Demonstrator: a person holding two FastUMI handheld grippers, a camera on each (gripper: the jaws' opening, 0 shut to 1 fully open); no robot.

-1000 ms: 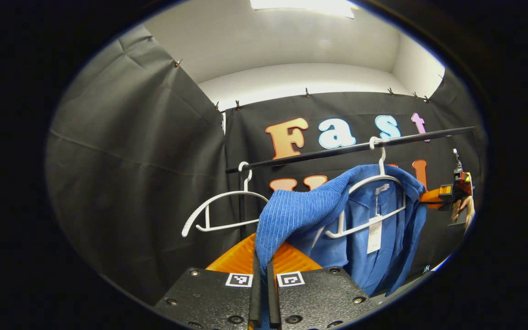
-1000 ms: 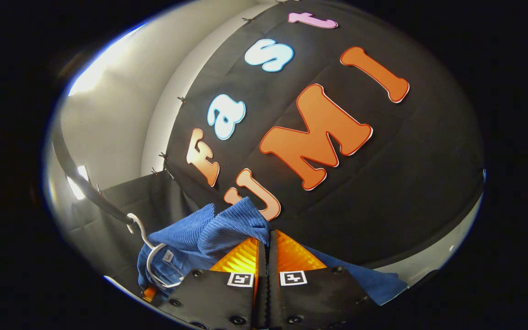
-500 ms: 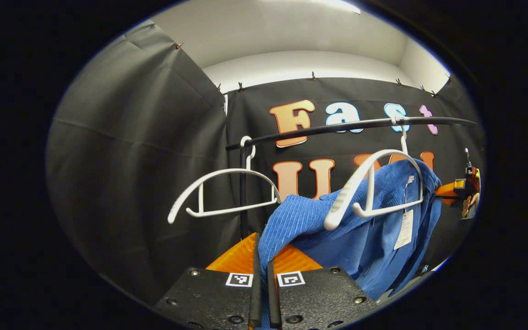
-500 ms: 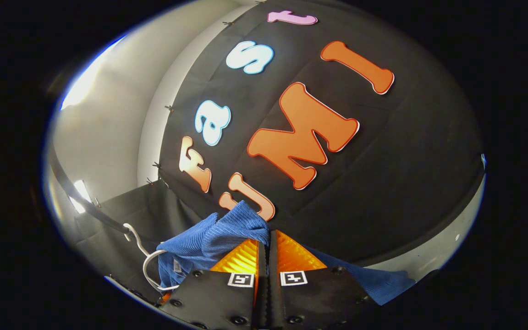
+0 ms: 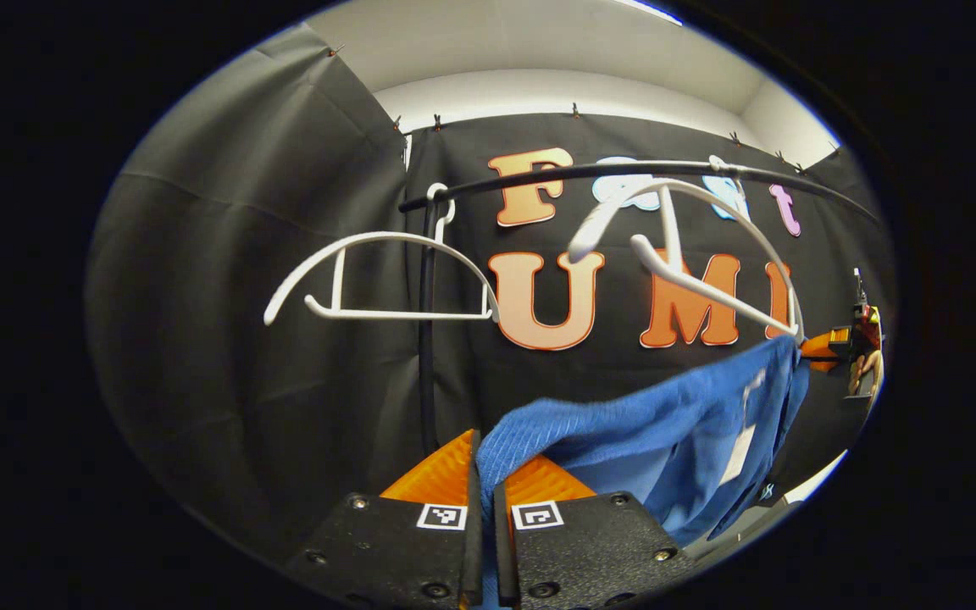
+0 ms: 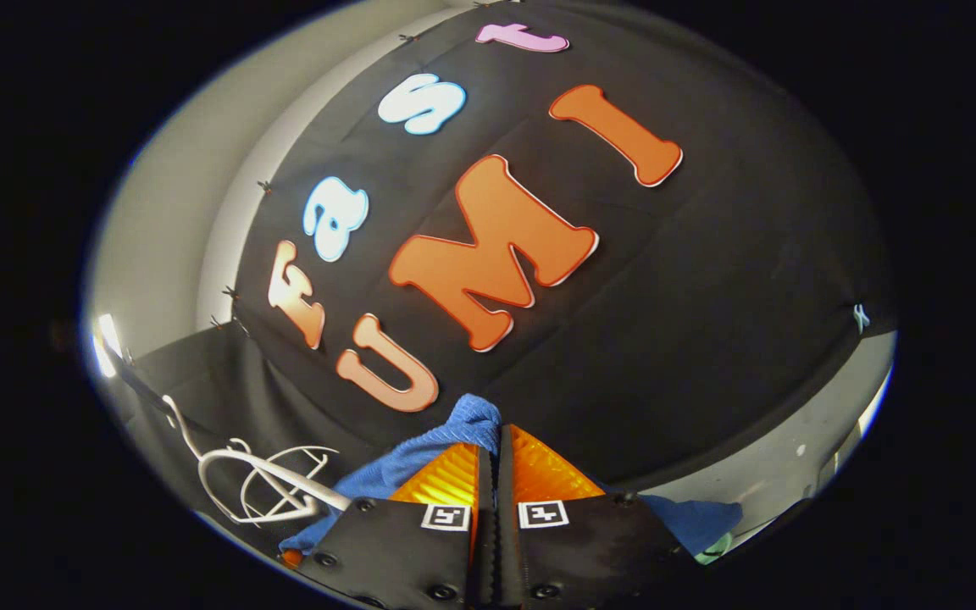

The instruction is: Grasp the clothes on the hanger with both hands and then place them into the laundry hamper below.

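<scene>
While a bare white hanger point(image 5: 378, 280) hangs level at the left end of the black rail point(image 5: 623, 174) in the left gripper view, a second white hanger point(image 5: 691, 246) beside it tilts steeply, one end kicked up toward the rail and the other dipping to the blue garment point(image 5: 666, 432). That ribbed blue cloth stretches below the rail, from the left gripper point(image 5: 485, 474), whose two orange-backed fingers are closed on a fold of it, across to the far right, where the other orange gripper and the hand holding it show small at the edge. A white tag point(image 5: 740, 453) dangles from the cloth. In the right gripper view, both hangers point(image 6: 259, 483) show low at left, and the right gripper point(image 6: 495, 462) is pressed together on a bunch of the same blue fabric point(image 6: 463, 428), which spills out to either side of its fingers.
</scene>
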